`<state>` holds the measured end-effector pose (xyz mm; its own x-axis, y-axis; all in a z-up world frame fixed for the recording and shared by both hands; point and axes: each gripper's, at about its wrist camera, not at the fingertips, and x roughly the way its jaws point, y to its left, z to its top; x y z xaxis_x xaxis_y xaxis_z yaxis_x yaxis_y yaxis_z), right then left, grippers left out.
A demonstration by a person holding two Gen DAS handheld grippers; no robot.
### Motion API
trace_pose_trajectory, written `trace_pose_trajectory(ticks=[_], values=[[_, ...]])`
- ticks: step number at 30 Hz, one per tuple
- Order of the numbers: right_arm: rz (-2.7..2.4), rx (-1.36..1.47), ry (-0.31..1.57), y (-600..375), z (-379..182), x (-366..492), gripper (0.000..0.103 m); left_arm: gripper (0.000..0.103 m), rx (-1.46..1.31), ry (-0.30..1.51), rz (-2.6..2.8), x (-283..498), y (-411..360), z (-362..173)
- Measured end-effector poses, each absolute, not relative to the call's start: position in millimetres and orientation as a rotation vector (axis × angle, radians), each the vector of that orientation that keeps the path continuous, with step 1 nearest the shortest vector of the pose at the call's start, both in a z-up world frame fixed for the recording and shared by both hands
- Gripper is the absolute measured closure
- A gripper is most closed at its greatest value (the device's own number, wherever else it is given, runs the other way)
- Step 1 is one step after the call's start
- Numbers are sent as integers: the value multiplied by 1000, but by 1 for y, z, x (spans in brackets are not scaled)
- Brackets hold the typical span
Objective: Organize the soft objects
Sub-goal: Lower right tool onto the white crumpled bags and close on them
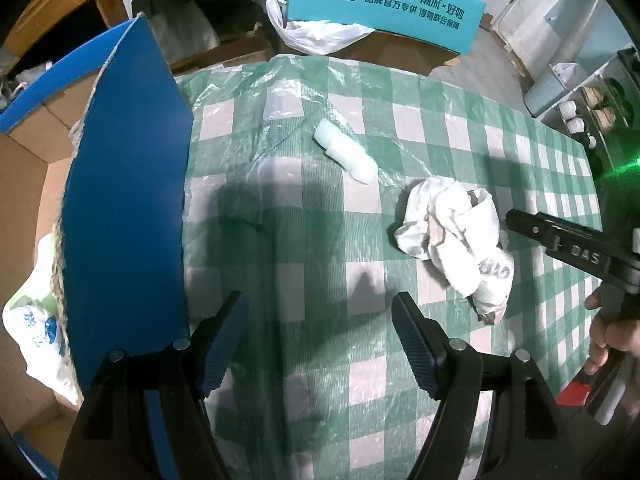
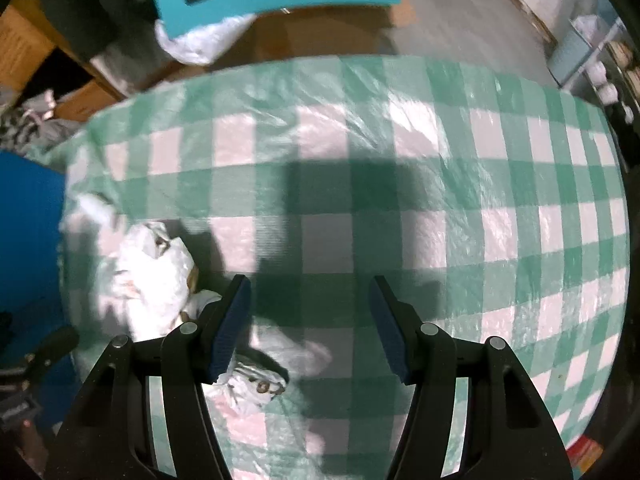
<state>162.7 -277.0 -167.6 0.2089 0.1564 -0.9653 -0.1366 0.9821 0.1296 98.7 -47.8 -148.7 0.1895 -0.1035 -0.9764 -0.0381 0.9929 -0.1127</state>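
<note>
A crumpled white plastic bag [image 1: 456, 240] lies on the green-checked tablecloth [image 1: 304, 240], right of centre in the left wrist view. A small white foam roll [image 1: 346, 151] lies further back. My left gripper [image 1: 320, 340] is open and empty above the cloth, next to the blue flap [image 1: 128, 200] of a cardboard box. My right gripper [image 2: 310, 324] is open and empty; the crumpled bag [image 2: 156, 276] lies just left of its left finger. The right gripper also shows in the left wrist view [image 1: 560, 236], just right of the bag.
The open cardboard box [image 1: 28, 216] at the left holds a white printed bag [image 1: 36, 332]. A teal box [image 1: 384, 0] and a white plastic bag [image 1: 320, 34] sit beyond the table's far edge. Shelves with small items [image 1: 592, 112] stand at the right.
</note>
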Motion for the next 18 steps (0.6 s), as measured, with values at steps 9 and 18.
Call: trace_pose_trajectory(ticks=[9,18], values=[[442,-72,1289,-242,-151,147,41,27,-100,1390,-34,97,-49,-153],[504,-241,1307,-211,-176,145,41,27,-120,1409,-24,101,-47,-161]])
